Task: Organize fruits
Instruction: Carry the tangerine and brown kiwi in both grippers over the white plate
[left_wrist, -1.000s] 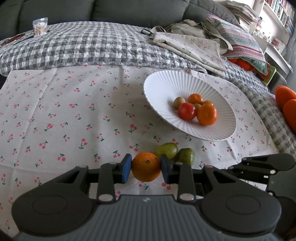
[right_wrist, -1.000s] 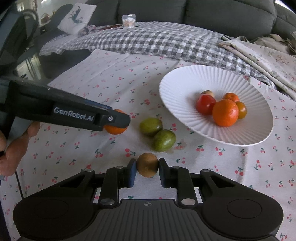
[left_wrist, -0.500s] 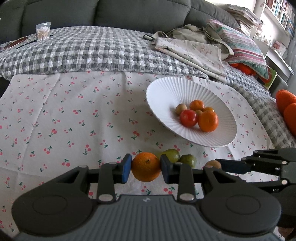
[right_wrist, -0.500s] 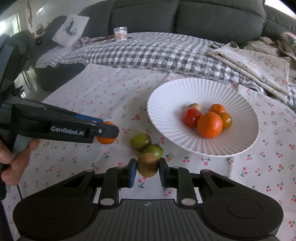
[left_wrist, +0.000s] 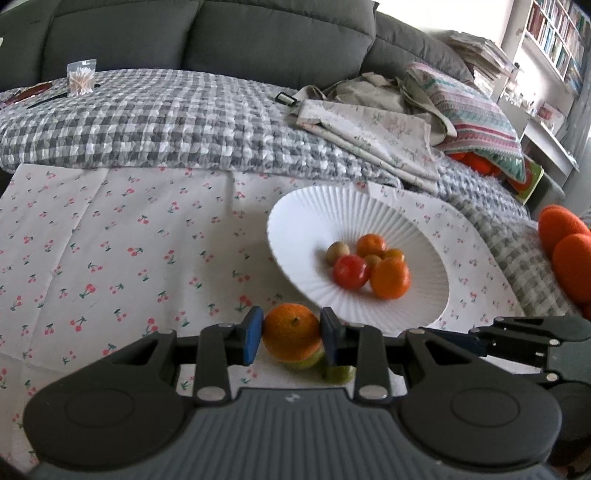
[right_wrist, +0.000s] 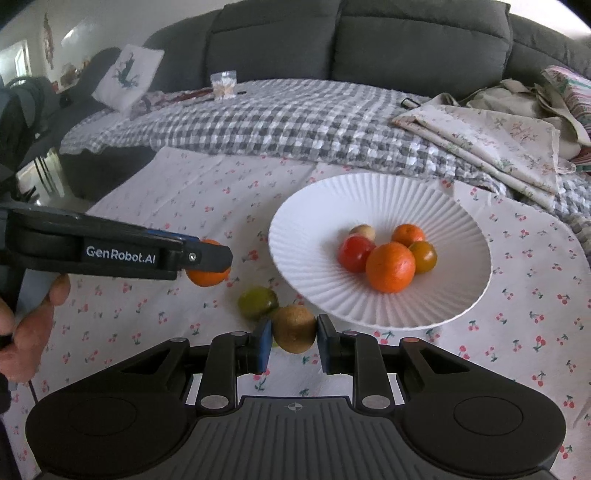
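- Both grippers have risen and moved toward the plate since a second ago; the fruits they hold, low over the cloth then, now sit close to the plate's near rim.
- Nearest in the left wrist view, the left gripper (left_wrist: 291, 338) is clenched on an orange (left_wrist: 291, 336), blue pads pressing both its sides.
- Nearest in the right wrist view, the right gripper (right_wrist: 293, 338) grasps a brown kiwi (right_wrist: 294, 328) the same way.
- Just beyond, two green fruits (right_wrist: 257, 302) lie on the cherry-print cloth (right_wrist: 184, 192), left of the plate's near edge; one is largely hidden behind the kiwi, so its exact kind is hard to tell.
- Farther on, the white ribbed plate (right_wrist: 369, 192) already holds a tomato (right_wrist: 355, 252), oranges and smaller fruits clustered at its centre.
- Step in hand, as I judge it: carrying two fruits to the plate.
- Next move calls for clearing the raised rim, lowering each fruit onto bare plate beside the cluster, then opening gently so nothing rolls.
- Green fruits remain to be gathered.
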